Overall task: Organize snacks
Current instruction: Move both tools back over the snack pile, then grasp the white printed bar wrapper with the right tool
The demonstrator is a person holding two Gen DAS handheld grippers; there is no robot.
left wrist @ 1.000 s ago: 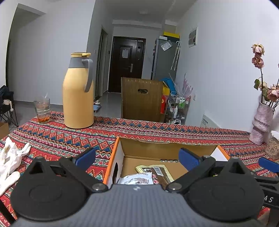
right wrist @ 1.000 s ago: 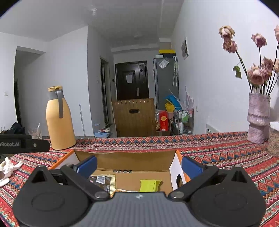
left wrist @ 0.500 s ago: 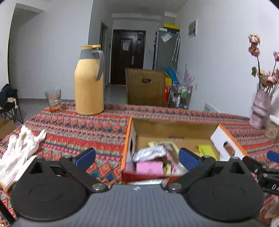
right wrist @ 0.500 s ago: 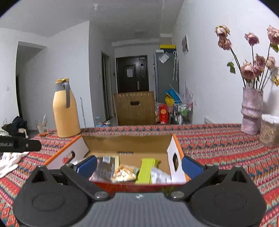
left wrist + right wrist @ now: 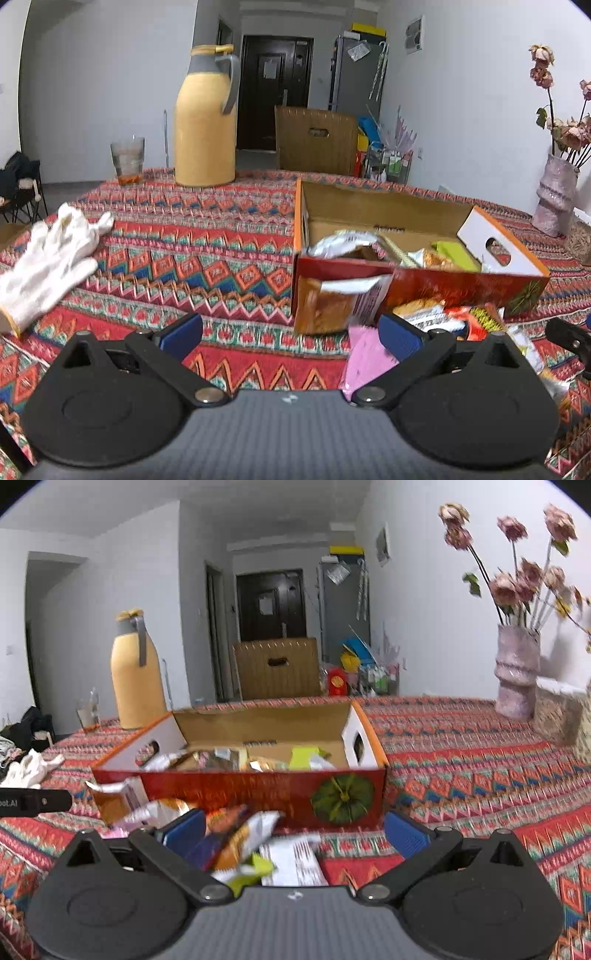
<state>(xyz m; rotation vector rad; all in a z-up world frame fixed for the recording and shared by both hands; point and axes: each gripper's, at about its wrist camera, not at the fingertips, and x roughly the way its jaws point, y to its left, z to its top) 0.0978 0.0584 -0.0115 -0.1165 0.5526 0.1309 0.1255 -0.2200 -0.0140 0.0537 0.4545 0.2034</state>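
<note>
An open cardboard box (image 5: 417,280) (image 5: 258,794) with a red front wall stands on the patterned tablecloth and holds several snack packets (image 5: 351,242) (image 5: 255,758). More packets lie on the cloth in front of it: an orange-brown pack (image 5: 325,302) leaning on the box, a pink packet (image 5: 365,354), and a heap of packets (image 5: 240,834) under the right gripper's fingers. My left gripper (image 5: 290,334) is open, short of the box's left front corner. My right gripper (image 5: 295,829) is open above the loose heap, holding nothing.
A yellow thermos jug (image 5: 205,122) and a glass (image 5: 127,160) stand at the back left. White gloves (image 5: 48,258) lie on the cloth at left. A vase of dried roses (image 5: 517,668) and a woven basket (image 5: 561,712) are at the right. A wooden chair back (image 5: 277,668) is behind the table.
Both grippers have pulled back and away from the box, so its red front wall and the loose packets in front of it have come into view. Both stay open.
</note>
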